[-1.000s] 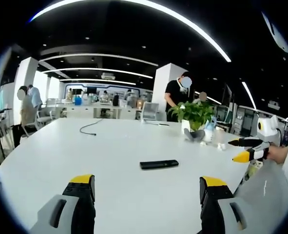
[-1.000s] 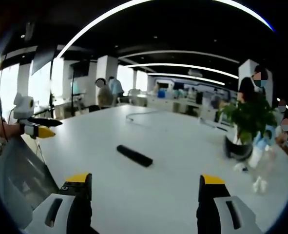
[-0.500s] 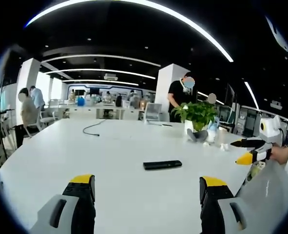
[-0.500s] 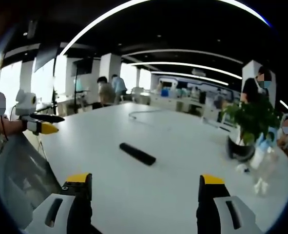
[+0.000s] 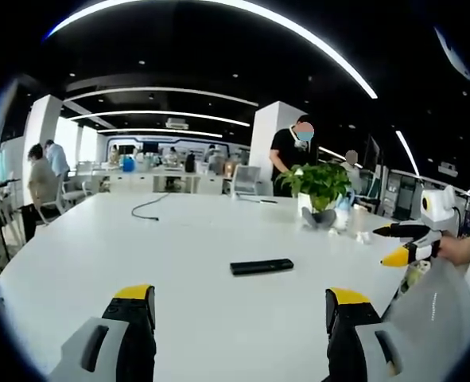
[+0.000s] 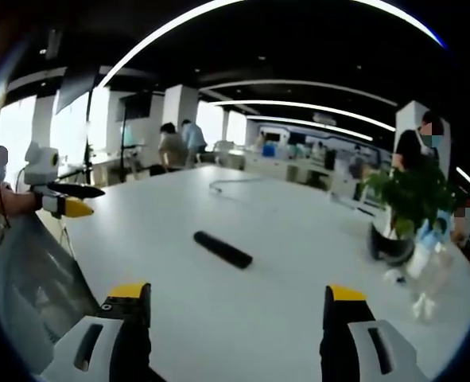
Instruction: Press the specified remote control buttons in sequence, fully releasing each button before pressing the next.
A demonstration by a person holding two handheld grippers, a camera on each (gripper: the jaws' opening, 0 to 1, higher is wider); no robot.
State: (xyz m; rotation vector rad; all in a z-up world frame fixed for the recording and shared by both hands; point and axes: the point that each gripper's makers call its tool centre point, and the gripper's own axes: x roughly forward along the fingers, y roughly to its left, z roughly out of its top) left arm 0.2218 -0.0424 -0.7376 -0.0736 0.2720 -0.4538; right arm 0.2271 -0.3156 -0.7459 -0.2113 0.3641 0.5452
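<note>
The left tool (image 5: pixel 233 318), with grey jaws tipped in yellow and black, is held wide apart and empty above the near edge of the tabletop; in the right gripper view it is seen at the left (image 6: pixel 69 199), its jaws parted with nothing between them. The right tool (image 6: pixel 236 317), of the same make, is likewise spread wide and grips nothing; in the left gripper view it is seen at the right (image 5: pixel 405 242), its yellow-tipped jaws apart.

The large white rounded tabletop (image 5: pixel 179 239) is seen stretching away from both tools (image 6: pixel 298 263). A green leafy plant in a dark pot (image 5: pixel 320 191) stands toward the far right side of it (image 6: pixel 405 208), with small pale items beside it that are too blurred to be told. A thin dark cable (image 5: pixel 145 207) lies on the far part of the tabletop (image 6: pixel 227 185).

The slim black rectangular remote control (image 5: pixel 262 267) lies flat near the middle of the tabletop (image 6: pixel 223 249), well apart from both tools and touched by neither.
</note>
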